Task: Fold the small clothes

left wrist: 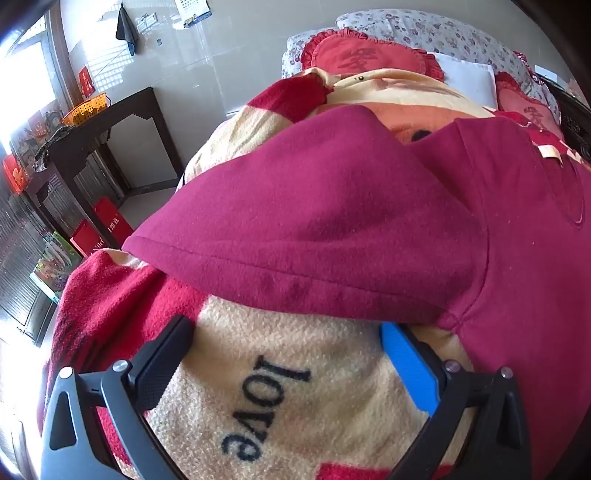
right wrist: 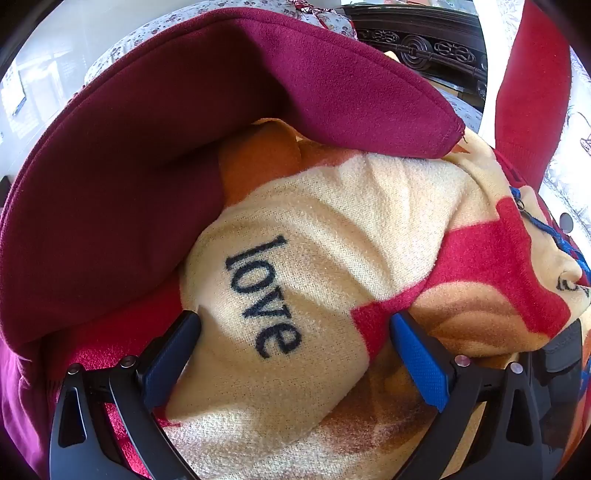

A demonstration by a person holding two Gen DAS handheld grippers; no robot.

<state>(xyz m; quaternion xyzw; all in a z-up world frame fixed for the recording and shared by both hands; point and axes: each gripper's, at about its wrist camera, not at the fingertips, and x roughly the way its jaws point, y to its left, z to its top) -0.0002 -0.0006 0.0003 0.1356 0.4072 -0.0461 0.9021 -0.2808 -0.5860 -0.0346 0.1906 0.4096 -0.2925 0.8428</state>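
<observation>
A dark red fleece garment (left wrist: 332,206) lies on a bed over a cream and red blanket (left wrist: 303,398) printed with "love". In the left wrist view one sleeve spreads across the middle, its hemmed cuff edge just beyond my left gripper (left wrist: 284,332), which is open and empty low over the blanket. In the right wrist view the same garment (right wrist: 122,177) arches over the top and left, with another sleeve end at the upper right. My right gripper (right wrist: 295,321) is open and empty, fingers resting around the "love" print on the blanket (right wrist: 332,229).
Red embroidered pillows (left wrist: 365,55) and a floral quilt (left wrist: 436,29) lie at the head of the bed. A dark wooden table (left wrist: 110,118) with an orange basket (left wrist: 85,107) stands by the wall on the left. A carved dark headboard (right wrist: 424,40) is at the top.
</observation>
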